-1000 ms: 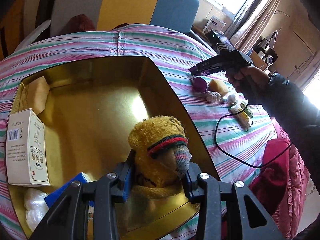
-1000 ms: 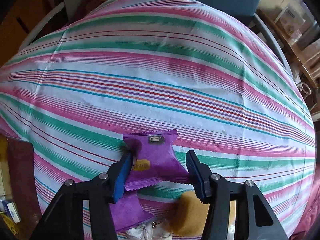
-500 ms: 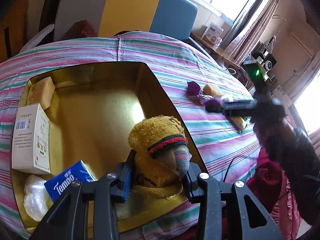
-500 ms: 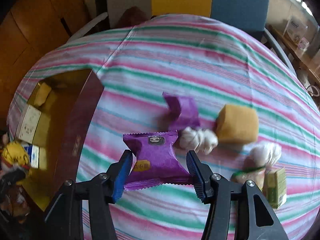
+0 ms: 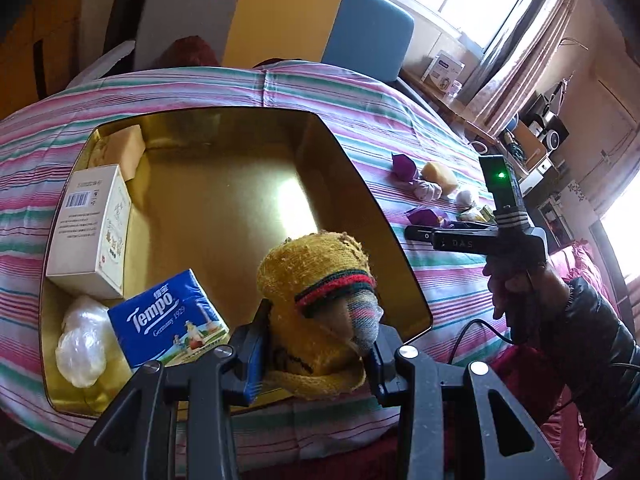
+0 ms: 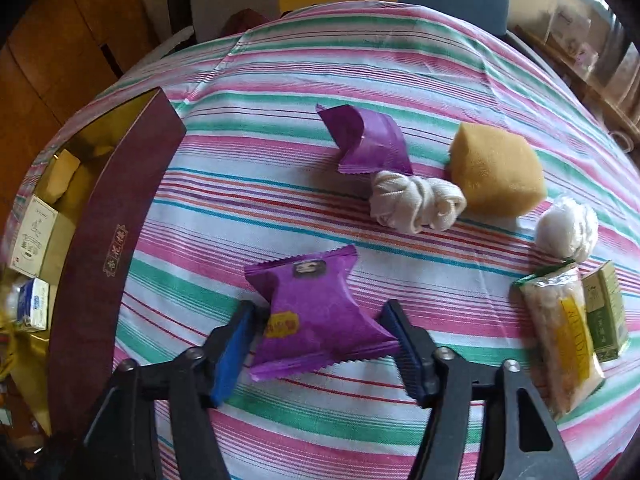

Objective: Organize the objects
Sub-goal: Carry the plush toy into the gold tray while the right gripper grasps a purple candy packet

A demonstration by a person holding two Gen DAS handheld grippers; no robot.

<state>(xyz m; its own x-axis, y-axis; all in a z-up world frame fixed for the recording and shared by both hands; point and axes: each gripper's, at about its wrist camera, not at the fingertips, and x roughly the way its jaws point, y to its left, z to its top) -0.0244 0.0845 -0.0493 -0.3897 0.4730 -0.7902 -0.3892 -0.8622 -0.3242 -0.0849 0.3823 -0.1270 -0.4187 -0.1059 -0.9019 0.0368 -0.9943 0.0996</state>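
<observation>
Left claw [image 5: 316, 344] grips a yellow sock [image 5: 316, 300] over the gold box's [image 5: 360, 184] near edge; right claw [image 6: 320, 340], jaws just opening, straddles a purple packet [image 6: 316, 312] on the striped desk [image 6: 360, 56], sponge [image 6: 496, 172] beyond.

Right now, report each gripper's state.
Left gripper: shut on the yellow knitted sock.
Right gripper: open, just widened, purple snack packet loose between its fingers.

Beside the gold box [image 6: 120, 216], on the striped cloth: two purple packets [image 6: 316, 316], two white cloth balls [image 6: 416, 204], one yellow sponge [image 6: 496, 172].
</observation>
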